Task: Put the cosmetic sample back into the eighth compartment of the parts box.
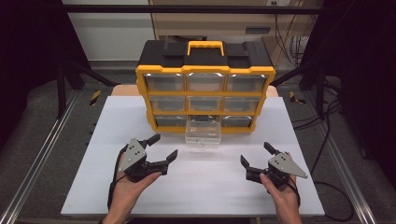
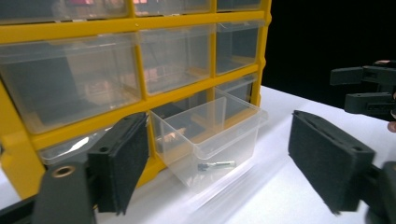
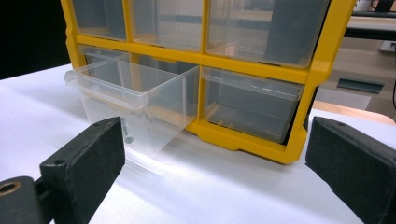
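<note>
A yellow and black drawer cabinet (image 1: 205, 70) stands at the back of the white board. Its bottom middle clear drawer (image 1: 202, 135) is pulled out, and a small metal bolt (image 1: 201, 144) lies in it. My left gripper (image 1: 165, 146) hovers open just left of the drawer's front, nothing between its pads. In the left gripper view the drawer (image 2: 210, 135) and bolt (image 2: 215, 165) sit straight ahead between the jaws. My right gripper (image 1: 256, 154) is open at the front right, apart from the drawer (image 3: 135, 98), with nothing held. The bolt (image 3: 126, 133) shows through the drawer wall.
The white board (image 1: 140, 186) spreads in front of the cabinet, with grey floor and metal rails (image 1: 42, 154) on both sides. The other drawers of the cabinet are pushed in. Cables (image 1: 327, 140) trail at the right edge.
</note>
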{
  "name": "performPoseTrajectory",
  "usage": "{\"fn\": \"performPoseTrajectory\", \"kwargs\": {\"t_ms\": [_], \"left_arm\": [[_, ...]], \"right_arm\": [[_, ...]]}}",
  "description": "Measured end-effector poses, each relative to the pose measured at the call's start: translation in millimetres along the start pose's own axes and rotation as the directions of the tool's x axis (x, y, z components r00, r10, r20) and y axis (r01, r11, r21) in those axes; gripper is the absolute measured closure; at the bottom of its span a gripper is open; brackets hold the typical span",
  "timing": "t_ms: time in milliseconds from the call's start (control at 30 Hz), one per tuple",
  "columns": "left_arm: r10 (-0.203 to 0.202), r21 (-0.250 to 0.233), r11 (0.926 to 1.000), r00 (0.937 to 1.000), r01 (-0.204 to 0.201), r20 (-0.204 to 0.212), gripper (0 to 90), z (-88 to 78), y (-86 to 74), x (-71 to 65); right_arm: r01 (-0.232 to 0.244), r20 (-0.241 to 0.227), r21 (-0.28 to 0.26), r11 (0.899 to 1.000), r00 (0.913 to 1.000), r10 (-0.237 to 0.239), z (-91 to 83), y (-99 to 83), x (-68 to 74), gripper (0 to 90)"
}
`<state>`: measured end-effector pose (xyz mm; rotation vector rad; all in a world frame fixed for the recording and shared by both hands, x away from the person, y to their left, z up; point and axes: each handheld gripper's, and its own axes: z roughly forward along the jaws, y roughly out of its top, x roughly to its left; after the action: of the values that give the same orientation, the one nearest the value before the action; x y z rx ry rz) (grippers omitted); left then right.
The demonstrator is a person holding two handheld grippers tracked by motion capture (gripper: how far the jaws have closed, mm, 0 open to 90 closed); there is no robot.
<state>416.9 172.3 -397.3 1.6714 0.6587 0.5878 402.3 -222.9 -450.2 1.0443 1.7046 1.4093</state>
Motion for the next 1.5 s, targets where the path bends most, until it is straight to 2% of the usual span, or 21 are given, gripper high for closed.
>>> {"fn": "performPoseTrajectory", "kwargs": {"t_ms": [167, 300, 633, 933, 1200, 1367, 1500], "left_arm": [[0.002, 0.01, 0.9999, 1.0, -0.002, 0.003, 31.2, 3.9, -2.3, -5.9], [0.009, 0.024, 0.9997, 0.9996, -0.01, 0.026, 44.6, 7.9, -5.2, -9.1], [0.005, 0.051, 0.9987, 0.999, -0.007, 0.044, 68.6, 17.0, -12.8, -19.1], [-0.044, 0.072, 0.9966, 0.9983, 0.041, 0.038, 84.0, 26.8, -19.7, -26.4], [-0.062, 0.115, 0.9916, 0.9979, 0.059, 0.019, 89.4, 35.6, -28.3, -30.6], [-0.066, 0.144, 0.9874, 0.9978, 0.066, -0.005, 89.9, 42.3, -35.3, -33.2], [-0.072, 0.166, 0.9834, 0.9974, 0.073, -0.008, 89.9, 51.9, -40.1, -36.5]], "right_arm": [[0.003, -0.006, 0.0, 1.0, 1.0, -0.003, -0.4, -0.5, -0.3, 4.0], [0.004, -0.011, -0.004, 1.0, 0.9999, -0.004, -0.7, -0.4, 0.1, 3.9], [0.006, -0.013, -0.003, 1.0, 0.9999, -0.006, -0.4, -1.7, 0.9, 3.7], [0.002, -0.017, -0.004, 1.0, 0.9998, -0.002, -0.4, -2.1, 1.5, 3.7], [0.003, -0.019, -0.004, 1.0, 0.9998, -0.003, -0.2, -2.5, 1.7, 3.7], [0.002, -0.019, -0.005, 1.0, 0.9998, -0.002, 0.2, -2.6, 2.2, 3.7], [0.008, -0.021, -0.012, 1.0, 0.9997, -0.008, -0.4, -1.7, 2.7, 3.7]]}}
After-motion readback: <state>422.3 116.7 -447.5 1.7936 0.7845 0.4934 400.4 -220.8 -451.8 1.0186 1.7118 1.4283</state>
